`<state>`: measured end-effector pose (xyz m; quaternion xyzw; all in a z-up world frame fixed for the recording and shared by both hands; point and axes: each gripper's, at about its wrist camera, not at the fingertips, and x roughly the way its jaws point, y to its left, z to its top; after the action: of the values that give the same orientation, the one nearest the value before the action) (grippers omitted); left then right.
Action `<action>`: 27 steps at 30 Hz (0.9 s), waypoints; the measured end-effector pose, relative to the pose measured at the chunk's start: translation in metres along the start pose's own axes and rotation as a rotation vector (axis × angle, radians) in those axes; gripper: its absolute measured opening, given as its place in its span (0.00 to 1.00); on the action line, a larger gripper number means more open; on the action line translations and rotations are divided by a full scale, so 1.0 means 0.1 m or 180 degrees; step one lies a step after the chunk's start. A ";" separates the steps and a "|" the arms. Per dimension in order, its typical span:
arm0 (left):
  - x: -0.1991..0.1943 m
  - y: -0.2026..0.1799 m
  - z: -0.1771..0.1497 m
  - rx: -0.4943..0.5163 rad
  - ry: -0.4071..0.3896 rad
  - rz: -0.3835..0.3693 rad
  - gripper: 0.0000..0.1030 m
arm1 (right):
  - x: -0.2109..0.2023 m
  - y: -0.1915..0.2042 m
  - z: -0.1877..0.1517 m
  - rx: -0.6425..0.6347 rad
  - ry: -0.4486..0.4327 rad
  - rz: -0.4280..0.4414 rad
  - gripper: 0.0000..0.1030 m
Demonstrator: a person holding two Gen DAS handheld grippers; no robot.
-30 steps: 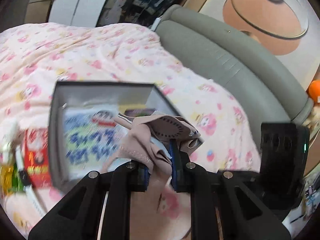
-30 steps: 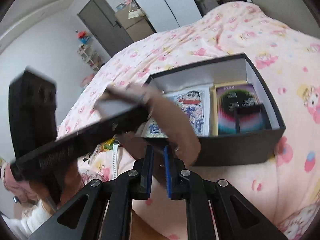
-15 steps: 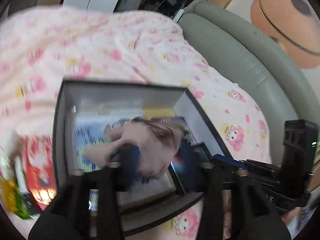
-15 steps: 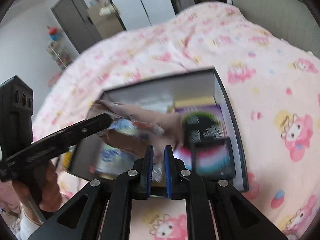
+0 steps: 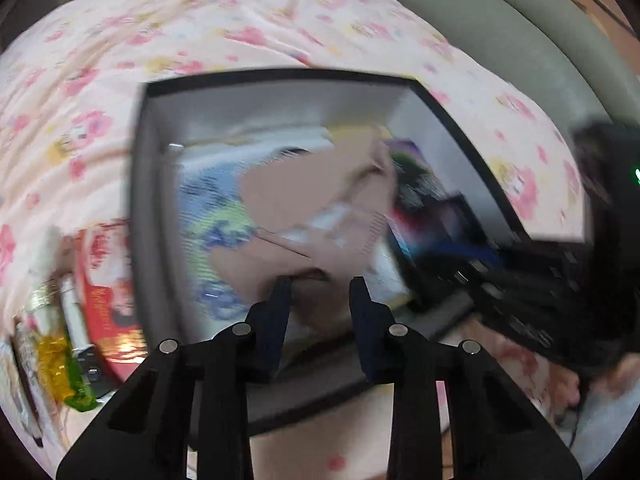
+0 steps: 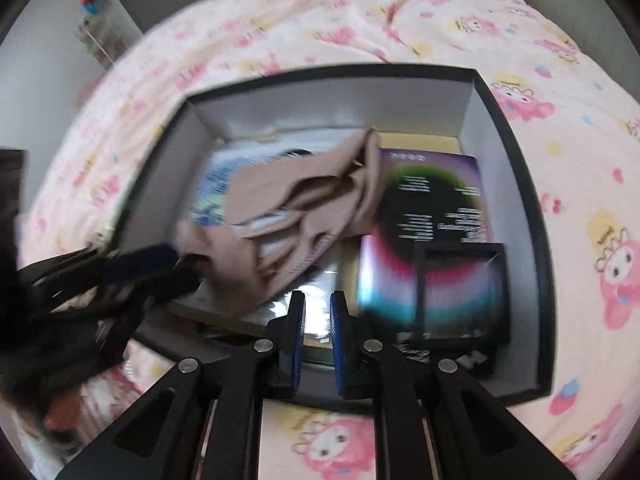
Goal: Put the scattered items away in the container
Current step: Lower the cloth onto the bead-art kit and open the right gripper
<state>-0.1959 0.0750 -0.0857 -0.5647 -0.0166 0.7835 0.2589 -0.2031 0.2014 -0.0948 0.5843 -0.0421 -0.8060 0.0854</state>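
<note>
Two grippers: both over the open box, pointing down into it
box point(image 6: 516, 168): black outside, white inside; sits on the pink cartoon bedspread point(image 6: 440, 12)
cloth point(image 6: 304, 208): beige, crumpled; lies inside the box, draped over the comic point(image 5: 216, 208) and touching the purple packet point(image 6: 432, 200); blurred
left gripper point(image 5: 320, 288): jaws closing, a clear gap between them; tips just at the near edge of the cloth, pads not pressing it, so nothing gripped; in the right view it comes in from the left, its tip point(image 6: 144, 260) beside the cloth end
right gripper point(image 6: 318, 304): jaws nearly together, narrow gap, nothing between them; hovers above the box's near side, beside the cloth; in the left view its body point(image 5: 560, 280) sits at the right over the box corner
small frame point(image 6: 460, 292): black, lies on the lower part of the packet
outside the box: red pack point(image 5: 108, 304) and a yellow-green wrapper point(image 5: 60, 364) on the bedspread just left of the box wall; blurred, detail cannot be told
headboard point(image 5: 520, 40): grey padded, beyond the bedspread
</note>
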 end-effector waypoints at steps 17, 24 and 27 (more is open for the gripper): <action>0.27 0.47 0.60 -0.0550 0.0110 0.0331 0.38 | 0.60 -0.14 0.78 0.0165 0.0593 0.0210 0.10; 0.40 0.58 0.57 -0.0648 0.0217 0.0024 0.39 | 0.50 -0.04 0.74 0.0064 0.0099 0.0058 0.10; 0.23 0.60 0.59 -0.0699 -0.0029 0.0106 0.39 | 0.36 -0.10 0.65 0.0172 -0.0040 0.0075 0.10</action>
<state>-0.2772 0.0484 -0.1031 -0.5863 -0.0942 0.7837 0.1824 -0.2771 0.2027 -0.1100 0.5807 -0.0714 -0.8071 0.0788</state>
